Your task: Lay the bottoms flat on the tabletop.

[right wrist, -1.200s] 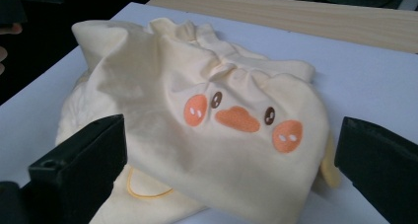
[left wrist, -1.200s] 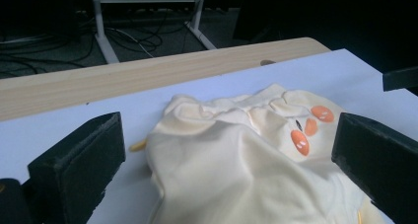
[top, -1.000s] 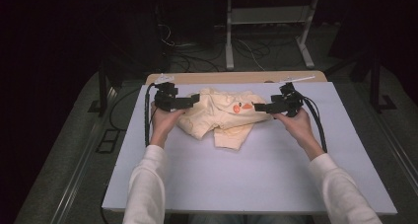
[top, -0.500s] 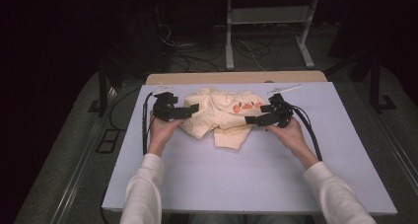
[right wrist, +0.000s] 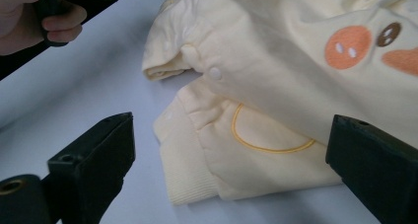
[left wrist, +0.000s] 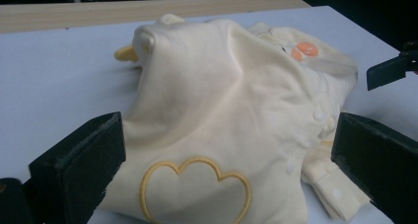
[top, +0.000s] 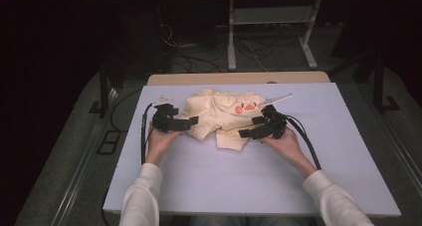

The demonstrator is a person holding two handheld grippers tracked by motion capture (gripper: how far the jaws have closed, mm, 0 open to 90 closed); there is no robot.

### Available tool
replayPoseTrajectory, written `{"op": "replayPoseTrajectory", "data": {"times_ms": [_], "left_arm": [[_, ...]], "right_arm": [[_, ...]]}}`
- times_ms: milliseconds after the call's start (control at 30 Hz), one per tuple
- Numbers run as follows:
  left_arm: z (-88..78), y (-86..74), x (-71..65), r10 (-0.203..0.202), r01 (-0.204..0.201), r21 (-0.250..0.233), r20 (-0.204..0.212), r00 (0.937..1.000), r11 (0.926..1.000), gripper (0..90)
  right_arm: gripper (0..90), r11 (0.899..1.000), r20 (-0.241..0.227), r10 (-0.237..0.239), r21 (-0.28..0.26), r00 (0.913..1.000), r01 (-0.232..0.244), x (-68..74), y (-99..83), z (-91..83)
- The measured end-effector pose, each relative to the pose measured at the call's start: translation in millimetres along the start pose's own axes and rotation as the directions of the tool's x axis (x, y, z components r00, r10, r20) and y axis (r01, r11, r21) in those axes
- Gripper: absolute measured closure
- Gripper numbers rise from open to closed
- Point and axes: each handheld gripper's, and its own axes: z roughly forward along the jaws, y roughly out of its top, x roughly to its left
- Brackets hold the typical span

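A pale yellow baby garment (top: 219, 117) with an orange duck face lies crumpled on the white table top (top: 239, 186), toward its far side. My left gripper (top: 191, 120) sits at the garment's left side, open; in the left gripper view the cloth (left wrist: 222, 100) with a stitched yellow outline fills the gap between the jaws (left wrist: 229, 135). My right gripper (top: 248, 131) is at the garment's near right corner. Its jaws (right wrist: 231, 130) have just been closing slightly and still stand wide, with the ribbed cuff (right wrist: 192, 179) between them and not pressed.
A wooden strip (top: 239, 78) runs along the table's far edge. A thin white slip (top: 278, 97) lies beside the garment at the back right. Black cables (top: 308, 144) trail from both grippers. A white metal stand (top: 271, 17) is on the dark floor beyond.
Both hands have drawn toward the near side and lower onto the table. The right gripper has also moved left, to the garment's near corner. The garment lies as before.
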Motion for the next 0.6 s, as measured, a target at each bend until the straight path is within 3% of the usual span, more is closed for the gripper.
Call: {"op": "replayPoseTrajectory", "data": {"times_ms": [200,367,600], "left_arm": [[-0.2,-10.9,2.3,-0.007,0.007,0.004,0.014,0.9999,1.0000,0.0],[3.2,-16.8,3.8,-0.001,-0.001,0.039,0.035,0.9994,0.9992,0.5],[7.2,-25.8,7.6,-0.005,0.003,0.067,0.043,0.9991,0.9977,10.6]], "right_arm": [[8.1,1.000,-0.025,-0.014,0.011,0.9996,0.014,5.7,-4.7,8.8],[12.8,0.999,-0.047,-0.025,0.031,0.9986,0.026,10.7,-8.0,16.4],[19.5,0.995,-0.043,-0.064,0.072,0.9970,0.067,16.6,-12.9,27.8]]}}
